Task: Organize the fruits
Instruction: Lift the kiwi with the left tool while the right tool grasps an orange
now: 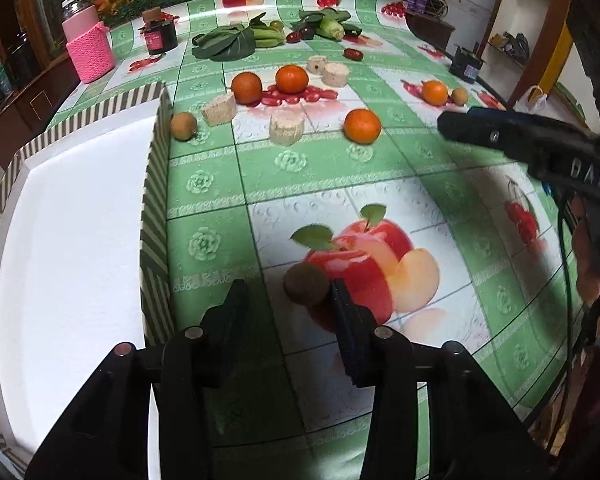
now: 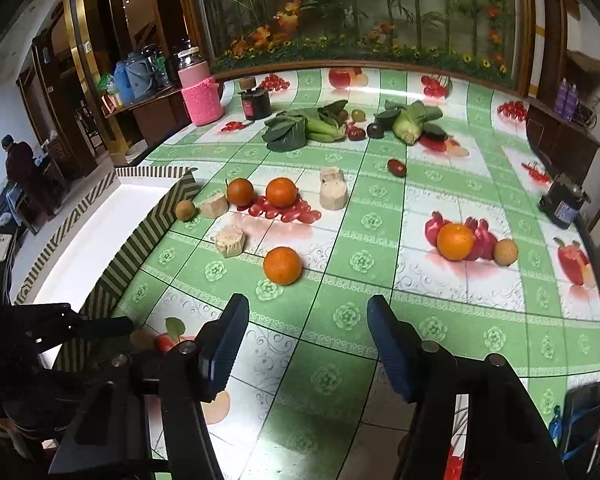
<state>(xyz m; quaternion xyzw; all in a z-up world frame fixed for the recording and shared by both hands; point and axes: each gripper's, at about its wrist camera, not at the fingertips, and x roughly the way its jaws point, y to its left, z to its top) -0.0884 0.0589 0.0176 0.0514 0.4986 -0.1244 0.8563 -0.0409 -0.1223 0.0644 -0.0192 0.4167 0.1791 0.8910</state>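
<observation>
Left wrist view: the left gripper (image 1: 290,292) points down at a small brown round fruit (image 1: 306,283) at lower centre, lying on the tablecloth (image 1: 204,184) over a printed apple. The right finger touches the fruit; the left finger stands clear of it with a gap, so the jaws are not clamped. Nothing blocks the fruit.

Left half of frame: a box (image 1: 154,216) with zigzag-striped walls and a white floor, nothing seen in it. A second brown fruit (image 1: 183,125) sits just beside its far corner.

Mid-frame clutter: four oranges, the nearest (image 1: 362,125) right of centre, two more (image 1: 246,87) (image 1: 291,79) above it, one (image 1: 435,92) further right with a third brown fruit (image 1: 459,95) beside it. Pale cut cylinders (image 1: 286,126) lie among them. Top of frame: leafy greens (image 1: 228,42), a pink knitted jar (image 1: 88,46), a dark jar (image 1: 161,36).

Right wrist view: the right gripper (image 2: 306,344) hangs over bare cloth at lower centre, jaws spread, nothing between them. The nearest orange (image 2: 282,265) lies just beyond its fingertips. The left gripper (image 2: 96,326) shows at lower left against the box wall (image 2: 140,256).
</observation>
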